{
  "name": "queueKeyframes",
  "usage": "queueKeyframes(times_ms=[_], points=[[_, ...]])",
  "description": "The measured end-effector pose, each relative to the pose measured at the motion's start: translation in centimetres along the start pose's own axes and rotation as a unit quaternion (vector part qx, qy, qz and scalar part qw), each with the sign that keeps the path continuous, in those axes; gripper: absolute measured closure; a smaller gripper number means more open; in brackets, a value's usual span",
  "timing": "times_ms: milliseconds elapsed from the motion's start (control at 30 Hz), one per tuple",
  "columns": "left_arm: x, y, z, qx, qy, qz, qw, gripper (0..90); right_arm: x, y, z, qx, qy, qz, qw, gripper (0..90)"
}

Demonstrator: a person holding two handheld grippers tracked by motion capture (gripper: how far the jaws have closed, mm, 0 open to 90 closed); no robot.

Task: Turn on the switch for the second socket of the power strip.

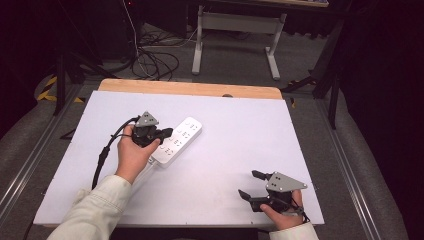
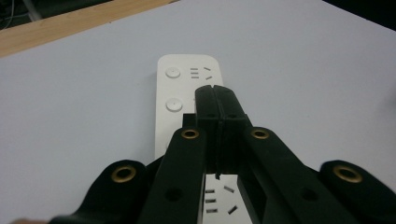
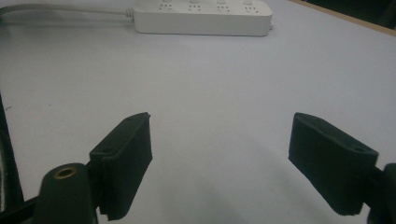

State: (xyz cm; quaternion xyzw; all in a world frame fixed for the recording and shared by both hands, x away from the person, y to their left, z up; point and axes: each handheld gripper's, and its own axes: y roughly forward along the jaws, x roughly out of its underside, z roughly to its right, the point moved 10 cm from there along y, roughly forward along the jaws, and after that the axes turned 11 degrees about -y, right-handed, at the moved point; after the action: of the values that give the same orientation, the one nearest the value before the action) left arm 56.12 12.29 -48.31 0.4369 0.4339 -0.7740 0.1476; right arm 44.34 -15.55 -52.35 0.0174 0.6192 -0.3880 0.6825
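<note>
A white power strip [image 1: 181, 139] lies slantwise on the white table top [image 1: 240, 140], left of centre, its cable running back toward the person. My left gripper [image 1: 168, 132] hovers right above the strip's middle. In the left gripper view the two jaws are pressed together, shut with nothing between them [image 2: 217, 95], and the strip [image 2: 177, 86] with its round buttons and sockets lies just beneath. My right gripper [image 1: 248, 183] rests near the front right of the table with its jaws wide open [image 3: 219, 154]. From there the power strip [image 3: 205, 18] and its cable [image 3: 60, 9] lie farther off.
A wooden strip [image 1: 190, 88] runs along the table's far edge. Beyond it stand a desk's white legs [image 1: 235, 35] and loose cables on the floor [image 1: 150, 60]. Bare white surface stretches between the strip and the right gripper.
</note>
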Motion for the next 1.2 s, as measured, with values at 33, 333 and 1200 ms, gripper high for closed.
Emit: queueKeyframes(times_ms=[33, 333, 1200], points=[[0.0, 0.1, -0.2, -0.005, -0.001, -0.001, 1.0, 90.0, 0.0, 0.0, 0.0, -0.001, 0.0, 0.0, 1.0, 21.8], [0.5, 2.0, -0.8, -0.02, -0.012, -0.018, 0.9996, 90.0, 0.0, 0.0, -0.1, -0.003, 0.0, 0.002, 1.0, 21.8], [2.2, 3.8, -2.2, -0.067, 0.005, -0.073, 0.9951, 90.0, 0.1, 0.1, -0.2, -0.008, 0.0, -0.001, 1.0, 21.5]])
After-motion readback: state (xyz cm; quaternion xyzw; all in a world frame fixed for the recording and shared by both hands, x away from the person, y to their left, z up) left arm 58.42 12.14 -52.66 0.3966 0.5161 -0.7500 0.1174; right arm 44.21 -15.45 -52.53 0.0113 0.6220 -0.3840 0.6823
